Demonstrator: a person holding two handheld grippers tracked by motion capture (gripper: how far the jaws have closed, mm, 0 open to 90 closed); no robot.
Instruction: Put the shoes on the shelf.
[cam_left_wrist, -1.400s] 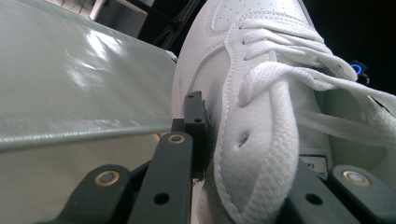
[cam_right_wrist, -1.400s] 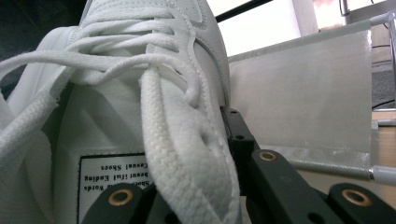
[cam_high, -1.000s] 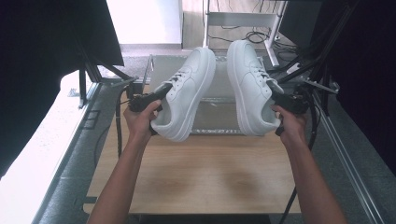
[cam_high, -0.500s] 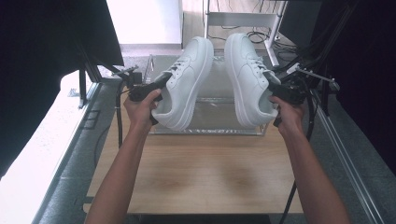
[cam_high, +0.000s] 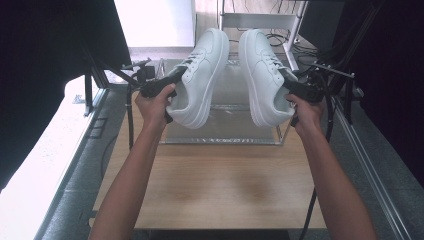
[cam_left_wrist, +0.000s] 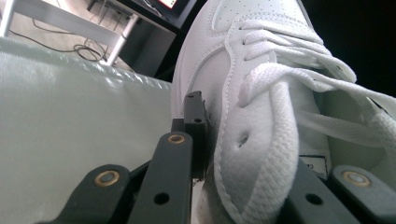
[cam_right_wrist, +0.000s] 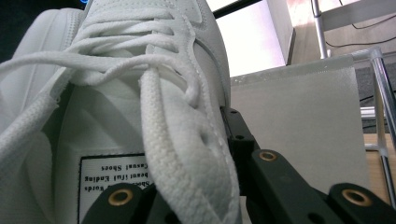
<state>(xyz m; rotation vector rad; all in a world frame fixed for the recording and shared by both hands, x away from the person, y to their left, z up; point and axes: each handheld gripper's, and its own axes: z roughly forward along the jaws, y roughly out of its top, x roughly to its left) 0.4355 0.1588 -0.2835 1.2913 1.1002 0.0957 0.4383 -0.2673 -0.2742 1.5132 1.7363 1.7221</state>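
In the high view, the person's left hand (cam_high: 154, 102) is holding the left gripper (cam_high: 167, 85), whose jaws are clamping the collar side of the left white sneaker (cam_high: 200, 75), while the right hand (cam_high: 306, 111) is holding the right gripper (cam_high: 295, 90), which is pinching the collar side of the right white sneaker (cam_high: 262, 75). Both shoes are hanging in the air with toes pointing away from the person and soles facing outward, near each other but apart, above a clear plastic box (cam_high: 225, 135) that is sitting at the far end of the wooden table (cam_high: 220, 185). A white shelf frame (cam_high: 260, 20) is standing beyond the table. In the left gripper view, the left gripper (cam_left_wrist: 233, 186) is gripping the eyelet edge of the left white sneaker (cam_left_wrist: 261, 116), with one black jaw pressing on the outer leather and the other lying inside the opening; the laces are crossing just above, and the frosted wall of the clear plastic box (cam_left_wrist: 70, 116) is showing to the left. In the right gripper view, the right gripper (cam_right_wrist: 196, 196) is biting the lace-side edge of the right white sneaker (cam_right_wrist: 163, 93) in the same way, one jaw outside and one inside beside the tongue's printed label (cam_right_wrist: 116, 179), while the clear plastic box (cam_right_wrist: 303, 121) is lying behind.
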